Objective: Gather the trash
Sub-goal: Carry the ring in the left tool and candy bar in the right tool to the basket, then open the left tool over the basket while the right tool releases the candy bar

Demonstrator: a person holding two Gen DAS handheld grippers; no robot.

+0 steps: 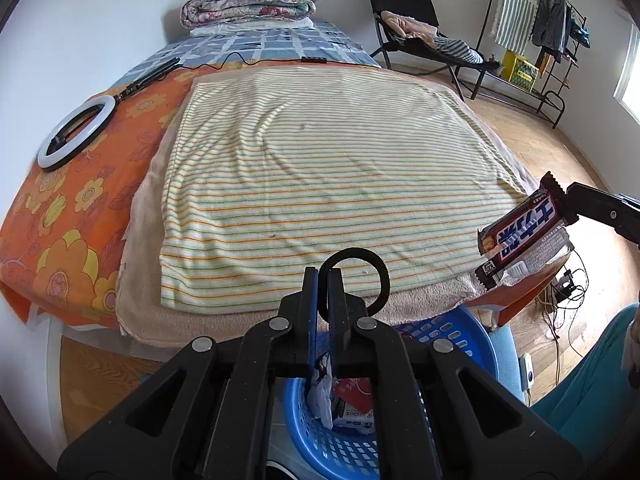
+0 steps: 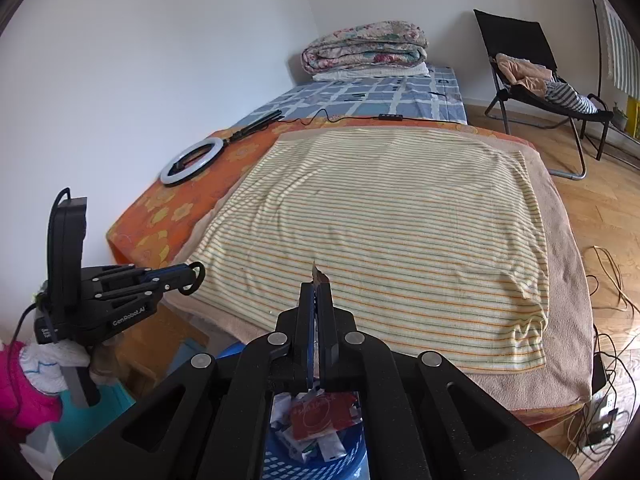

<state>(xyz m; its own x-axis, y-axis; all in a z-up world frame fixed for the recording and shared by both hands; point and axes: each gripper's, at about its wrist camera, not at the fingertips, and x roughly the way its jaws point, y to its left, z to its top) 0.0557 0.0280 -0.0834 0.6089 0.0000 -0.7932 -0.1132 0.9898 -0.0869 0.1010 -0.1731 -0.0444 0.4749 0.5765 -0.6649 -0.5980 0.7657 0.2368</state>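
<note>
My left gripper (image 1: pixel 323 274) is shut on a black ring (image 1: pixel 362 276) and holds it above the blue basket (image 1: pixel 460 340) at the bed's foot. It also shows in the right wrist view (image 2: pixel 188 276). My right gripper (image 2: pixel 319 286) is shut on a snack bar wrapper (image 2: pixel 319 277), only its torn tip showing there. In the left wrist view that gripper (image 1: pixel 566 204) holds the brown and red wrapper (image 1: pixel 520 232) at the right, over the bed's corner. The basket (image 2: pixel 280 460) below holds several wrappers (image 2: pixel 320 420).
The bed carries a striped towel (image 1: pixel 320 184), an orange floral sheet (image 1: pixel 80 208), a ring light (image 1: pixel 76 132) with its cable, and folded quilts (image 1: pixel 248 0). A black chair (image 1: pixel 420 32) and clothes rack (image 1: pixel 540 32) stand on the wooden floor. Cables (image 2: pixel 608 280) lie right of the bed.
</note>
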